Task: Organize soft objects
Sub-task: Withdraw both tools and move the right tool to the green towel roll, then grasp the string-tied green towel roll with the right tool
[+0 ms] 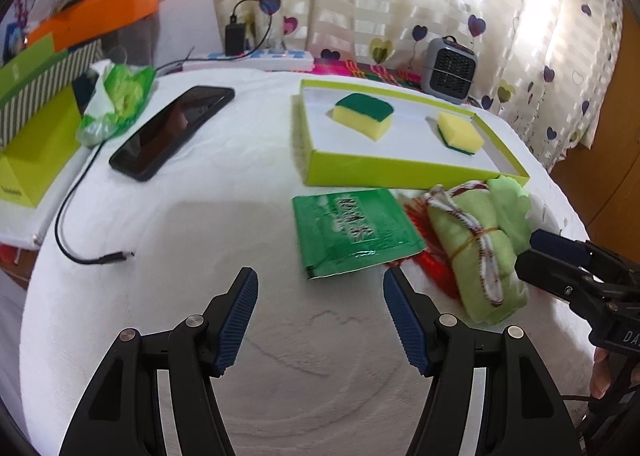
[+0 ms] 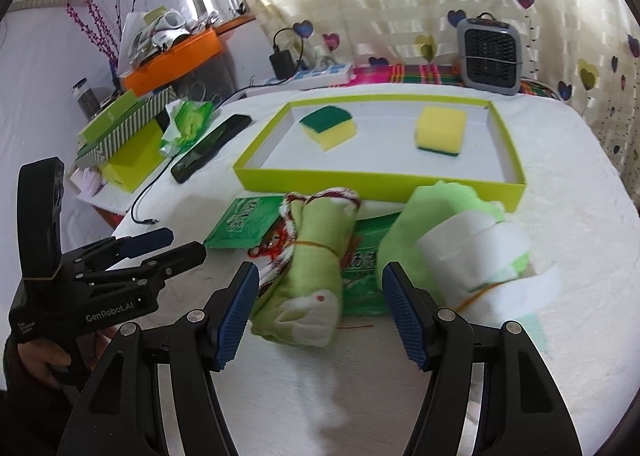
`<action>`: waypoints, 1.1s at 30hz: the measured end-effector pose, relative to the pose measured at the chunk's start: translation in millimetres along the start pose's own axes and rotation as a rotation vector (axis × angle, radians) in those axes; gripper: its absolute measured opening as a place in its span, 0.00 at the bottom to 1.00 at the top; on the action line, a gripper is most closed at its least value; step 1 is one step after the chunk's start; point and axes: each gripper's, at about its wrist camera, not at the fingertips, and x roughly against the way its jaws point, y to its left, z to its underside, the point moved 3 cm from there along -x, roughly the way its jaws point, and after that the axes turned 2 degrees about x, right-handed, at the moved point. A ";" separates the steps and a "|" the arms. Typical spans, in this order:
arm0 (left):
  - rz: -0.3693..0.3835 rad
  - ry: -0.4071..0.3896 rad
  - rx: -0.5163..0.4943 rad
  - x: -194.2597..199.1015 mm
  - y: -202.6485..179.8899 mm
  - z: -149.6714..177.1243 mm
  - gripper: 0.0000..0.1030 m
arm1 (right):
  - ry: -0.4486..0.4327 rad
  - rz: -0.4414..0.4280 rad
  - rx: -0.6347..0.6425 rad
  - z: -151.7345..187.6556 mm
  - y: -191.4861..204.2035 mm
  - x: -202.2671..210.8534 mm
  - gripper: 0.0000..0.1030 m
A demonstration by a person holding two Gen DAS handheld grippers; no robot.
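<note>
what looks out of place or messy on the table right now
The soft things in front of the green tray are heaped rather than sorted: a rolled green towel lies across green packets, a second bundle beside it. Only two sponges sit in the tray. A phone and loose cable lie at left.

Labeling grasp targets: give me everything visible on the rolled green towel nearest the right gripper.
The towel is a pale green terry roll with a white end panel and a small pink mark. A thin band cinches its middle; a red-and-white cord loops its far end. It lies on green packets in front of the tray, between the open right gripper fingers, untouched.
</note>
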 end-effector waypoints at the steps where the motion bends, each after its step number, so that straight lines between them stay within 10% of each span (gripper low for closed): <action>1: 0.010 0.001 0.006 -0.9 3.8 0.6 0.63 | 0.007 0.003 0.004 0.1 2.2 -2.4 0.63; 17: 0.095 0.051 -0.041 -19.3 3.9 1.6 0.63 | 0.087 0.023 0.026 -2.2 19.0 -40.8 0.63; 33: -0.012 0.067 -0.276 -36.7 -22.4 -4.1 0.63 | 0.047 0.049 0.016 -3.1 15.0 -35.6 0.30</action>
